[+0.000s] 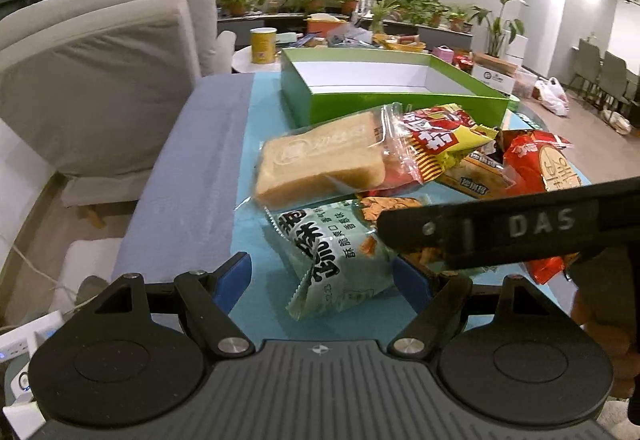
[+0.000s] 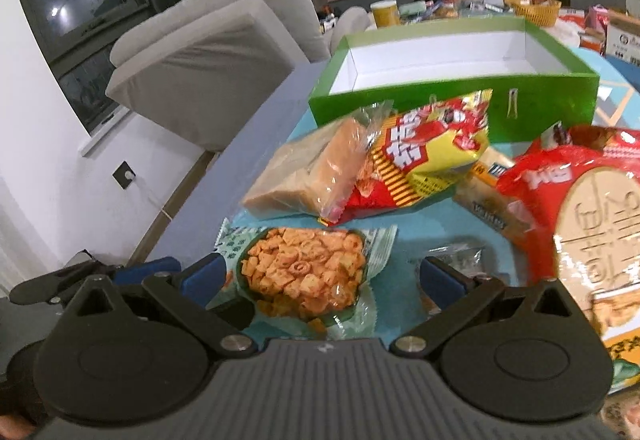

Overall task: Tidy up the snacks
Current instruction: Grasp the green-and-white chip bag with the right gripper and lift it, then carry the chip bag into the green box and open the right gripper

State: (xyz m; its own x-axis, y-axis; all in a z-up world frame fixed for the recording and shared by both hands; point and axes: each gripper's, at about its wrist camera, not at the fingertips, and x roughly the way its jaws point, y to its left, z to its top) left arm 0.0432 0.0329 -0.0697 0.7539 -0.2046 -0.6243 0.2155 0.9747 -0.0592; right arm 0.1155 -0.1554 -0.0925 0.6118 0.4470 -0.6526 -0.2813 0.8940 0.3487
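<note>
Just in front of the empty green box (image 2: 452, 96), the light, crinkly, slippery cracker bag (image 2: 304, 272) lies between the wide-open right tool (image 2: 320, 280), best pinched flat at its sealed edge.

Black left gripper (image 1: 322, 280) with blue-padded fingers (image 1: 236, 274) spread wide; black right gripper (image 2: 322, 278) likewise agape, crossing just beyond left's right finger.

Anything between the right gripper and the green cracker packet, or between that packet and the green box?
Nothing sits between the open right gripper and the green cracker packet; the packet lies right at its fingertips. Toward the green box, the wrapped bread and the red-yellow snack bag lie in the straight path, so the packet likely has to be lifted over them.
</note>
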